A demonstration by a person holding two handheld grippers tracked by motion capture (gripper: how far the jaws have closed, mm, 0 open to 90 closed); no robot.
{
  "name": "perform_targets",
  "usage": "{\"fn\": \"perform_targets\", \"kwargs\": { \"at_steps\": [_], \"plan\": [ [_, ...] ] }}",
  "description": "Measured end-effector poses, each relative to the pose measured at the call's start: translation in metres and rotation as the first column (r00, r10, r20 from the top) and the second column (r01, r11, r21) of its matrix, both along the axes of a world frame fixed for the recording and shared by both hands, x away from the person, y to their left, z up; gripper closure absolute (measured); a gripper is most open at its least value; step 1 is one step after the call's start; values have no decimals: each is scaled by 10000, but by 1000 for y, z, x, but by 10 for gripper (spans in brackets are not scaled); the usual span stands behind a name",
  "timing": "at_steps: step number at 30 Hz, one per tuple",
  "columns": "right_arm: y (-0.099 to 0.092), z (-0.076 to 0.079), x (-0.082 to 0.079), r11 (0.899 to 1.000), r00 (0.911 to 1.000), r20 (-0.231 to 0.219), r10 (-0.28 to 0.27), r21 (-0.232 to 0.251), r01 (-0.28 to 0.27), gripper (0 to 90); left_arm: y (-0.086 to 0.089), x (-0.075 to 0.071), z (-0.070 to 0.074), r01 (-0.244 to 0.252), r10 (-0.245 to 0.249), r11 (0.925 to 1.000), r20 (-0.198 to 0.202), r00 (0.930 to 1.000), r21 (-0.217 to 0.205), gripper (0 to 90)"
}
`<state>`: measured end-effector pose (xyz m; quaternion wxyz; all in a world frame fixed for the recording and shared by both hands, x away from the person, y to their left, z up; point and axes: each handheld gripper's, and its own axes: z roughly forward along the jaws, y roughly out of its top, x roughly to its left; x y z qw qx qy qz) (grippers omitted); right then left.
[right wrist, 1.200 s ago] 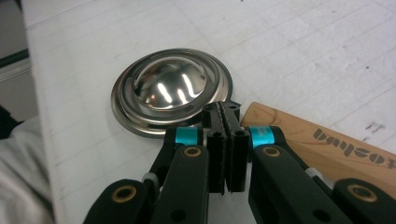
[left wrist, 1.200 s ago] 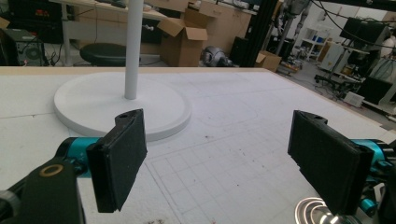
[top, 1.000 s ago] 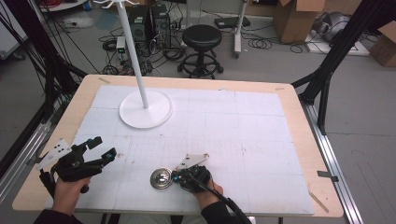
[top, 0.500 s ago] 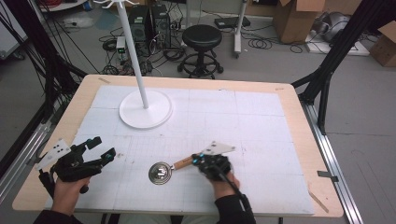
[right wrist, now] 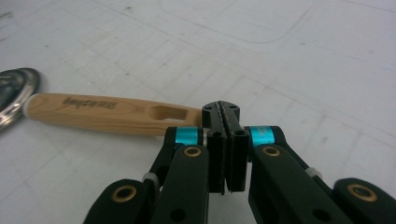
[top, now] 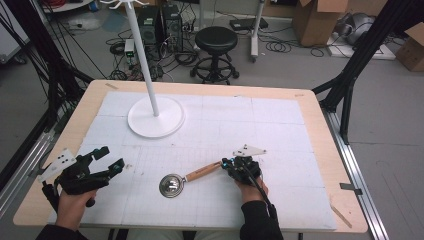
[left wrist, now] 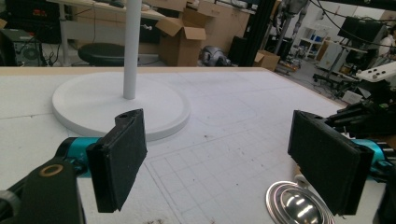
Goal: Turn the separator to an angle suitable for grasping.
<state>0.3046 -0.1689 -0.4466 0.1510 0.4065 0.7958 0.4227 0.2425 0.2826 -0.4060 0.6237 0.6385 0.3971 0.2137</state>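
The scoop is lying on the white mat, its wooden handle running toward two o'clock from the metal bowl; the right gripper is sitting at the handle's end, jaws pressed together and seemingly gripping nothing. The left gripper, jaws standing wide apart, is waiting well off at the bowl's nine o'clock; the right hand is nearer.

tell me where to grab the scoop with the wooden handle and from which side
Grip the scoop by its wooden handle, mid-length, coming down from above with the jaws across its width. It lies flat on the table, the handle is straight and slim, and the round metal bowl would likely slip.
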Motion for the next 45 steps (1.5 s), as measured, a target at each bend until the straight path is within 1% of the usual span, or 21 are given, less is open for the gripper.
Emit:
{"fn": "perform_targets", "kwargs": {
  "at_steps": [5,6,7,12,14,16,19,20,21,23,27,29,31,33,34,36,37,39,41,43,45],
  "plan": [
    [6,0,-3,9987,9988,-105,481,177,-479,892,-1,1,0,13,-13,10000,-15,10000,58,198],
    [14,0,-5,9971,9972,-117,742,168,-740,892,-1,1,0,25,-25,10000,-16,10000,58,198],
    [14,0,-5,9971,9972,-117,742,168,-740,892,-1,1,0,29,-29,10000,-29,10000,51,198],
    [39,0,-9,9905,9904,-170,1375,-16,-1375,892,0,0,0,39,-39,10000,-4,10000,-38,198],
    [39,2,-10,9900,9899,-129,1413,58,-1412,892,0,0,0,43,-43,10000,-5,10000,-41,198],
    [35,5,-10,9913,9912,-130,1315,123,-1313,892,0,0,0,54,-54,10000,-9,10000,-39,199],
    [21,12,-14,9936,9942,177,1057,390,-1063,888,0,0,0,69,-69,9999,0,10000,-74,199],
    [9,18,-17,9952,9959,338,833,491,-849,827,-1,0,0,78,-78,9999,6,10000,-91,198],
    [9,18,-17,9952,9959,338,833,491,-849,827,-1,0,0,90,-90,9999,10,10000,-74,198],
    [-4,25,-22,9961,9974,462,547,662,-577,779,-1,0,0,115,-115,9999,-10,9999,-37,199],
    [-42,40,-37,9947,9948,939,-404,982,311,591,-3,0,1,243,-243,9997,-17,9997,-61,198],
    [-58,46,-45,9904,9891,1124,-950,1111,825,465,-4,0,1,336,-336,9994,-3,9994,-17,198],
    [-75,52,-55,9818,9754,1470,-1641,1204,1470,340,-5,0,2,436,-436,9990,23,9990,-39,198],
    [-93,58,-66,9717,9544,1975,-2237,1218,2025,240,-6,0,3,523,-523,9986,31,9986,-33,192],
    [-98,60,-70,9682,9471,2111,-2418,1175,2210,207,-7,0,3,565,-564,9984,41,9984,-72,184],
    [-117,64,-85,9582,9301,2414,-2768,1425,2481,181,-9,-1,4,640,-639,9979,67,9979,-67,174],
    [-117,64,-85,9582,9301,2414,-2768,1425,2481,181,-9,-1,5,699,-698,9976,75,9975,-35,174],
    [-126,63,-95,9537,9212,2552,-2938,1433,2644,162,-9,-1,6,809,-809,9967,146,9966,-42,172],
    [-133,62,-105,9526,9164,2682,-2971,1485,2654,162,-10,-1,6,883,-882,9961,144,9960,-32,172],
    [-138,62,-113,9520,9135,2790,-2961,1644,2584,162,-11,-1,6,866,-865,9962,148,9961,-65,173],
    [-139,64,-116,9486,9061,2950,-3033,1839,2577,161,-11,-1,6,891,-891,9960,175,9959,-12,173]
  ]
}}
